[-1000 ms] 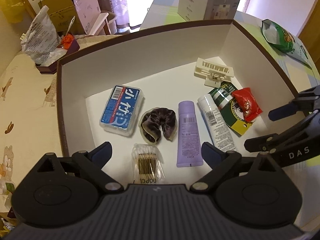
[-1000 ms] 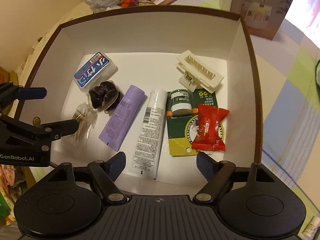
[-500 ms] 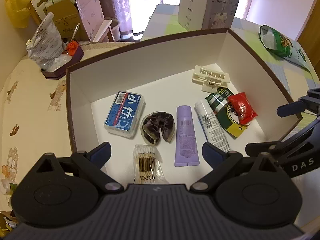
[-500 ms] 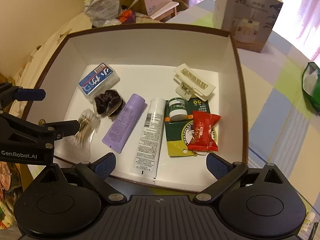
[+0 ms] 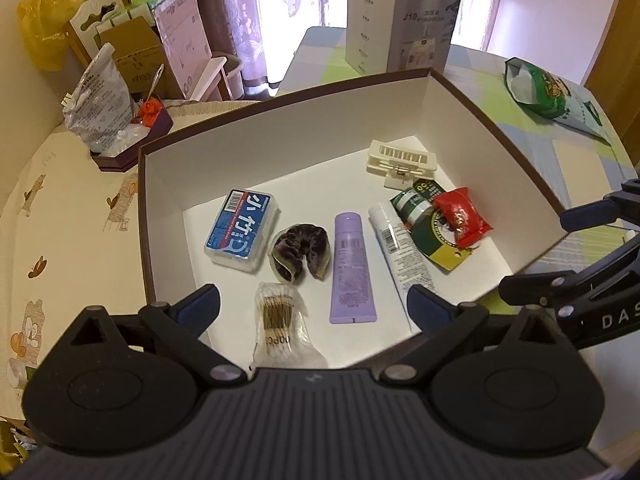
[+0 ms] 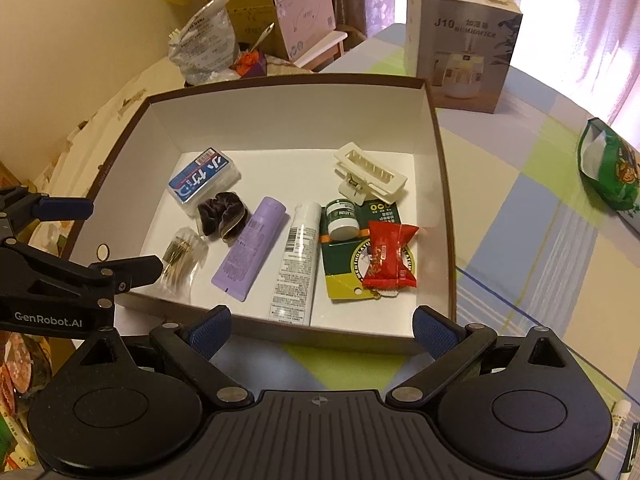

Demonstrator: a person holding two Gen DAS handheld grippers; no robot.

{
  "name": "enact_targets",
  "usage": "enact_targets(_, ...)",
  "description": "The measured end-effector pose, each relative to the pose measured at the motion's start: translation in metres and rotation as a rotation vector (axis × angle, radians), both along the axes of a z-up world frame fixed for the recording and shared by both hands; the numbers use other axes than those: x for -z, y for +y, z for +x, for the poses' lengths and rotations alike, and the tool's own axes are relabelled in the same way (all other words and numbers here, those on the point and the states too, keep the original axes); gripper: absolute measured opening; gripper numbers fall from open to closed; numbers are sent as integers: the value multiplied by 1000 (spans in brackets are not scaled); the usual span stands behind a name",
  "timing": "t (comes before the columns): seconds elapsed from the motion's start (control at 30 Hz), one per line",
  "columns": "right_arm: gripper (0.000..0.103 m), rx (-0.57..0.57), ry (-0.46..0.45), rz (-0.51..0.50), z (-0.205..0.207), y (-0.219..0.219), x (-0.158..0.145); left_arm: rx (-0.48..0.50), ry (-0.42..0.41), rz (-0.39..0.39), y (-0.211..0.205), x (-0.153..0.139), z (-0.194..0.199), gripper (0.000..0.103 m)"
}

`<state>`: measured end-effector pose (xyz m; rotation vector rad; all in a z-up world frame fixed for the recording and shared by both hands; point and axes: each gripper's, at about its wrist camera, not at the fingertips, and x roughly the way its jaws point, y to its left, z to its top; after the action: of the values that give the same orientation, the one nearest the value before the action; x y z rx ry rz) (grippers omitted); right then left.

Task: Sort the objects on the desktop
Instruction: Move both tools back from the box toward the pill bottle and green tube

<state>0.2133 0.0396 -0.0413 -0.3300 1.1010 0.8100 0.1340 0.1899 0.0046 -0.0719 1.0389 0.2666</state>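
A white box with a brown rim (image 5: 288, 98) (image 6: 280, 80) holds a blue floss case (image 5: 240, 230) (image 6: 202, 180), a dark scrunchie (image 5: 300, 246) (image 6: 222, 214), a cotton swab bag (image 5: 280, 320) (image 6: 182, 254), a purple tube (image 5: 352, 268) (image 6: 250, 248), a white tube (image 5: 400, 248) (image 6: 298, 256), a green card with a small jar (image 5: 424, 224) (image 6: 348, 256), a red packet (image 5: 462, 216) (image 6: 390, 254) and a cream hair clip (image 5: 402, 160) (image 6: 370, 176). My left gripper (image 5: 314, 306) (image 6: 92, 240) is open and empty above the box's near left edge. My right gripper (image 6: 322, 326) (image 5: 560, 256) is open and empty at the near right edge.
A humidifier carton (image 6: 460, 40) (image 5: 400, 28) stands behind the box. A green snack bag (image 6: 608, 168) (image 5: 552, 96) lies right on the checked tablecloth. A plastic bag, a small purple tray (image 5: 132, 148) and cardboard boxes sit at the back left.
Both grippers have pulled back and up from the box, so it looks smaller and farther. Nothing in the box has moved. Both grippers stay open.
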Motion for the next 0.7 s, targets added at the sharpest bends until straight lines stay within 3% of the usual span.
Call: enact_targets(0.7,102,19,-11,74,-28,-68,-13,-19,-21,38,-59,-16,-37,99)
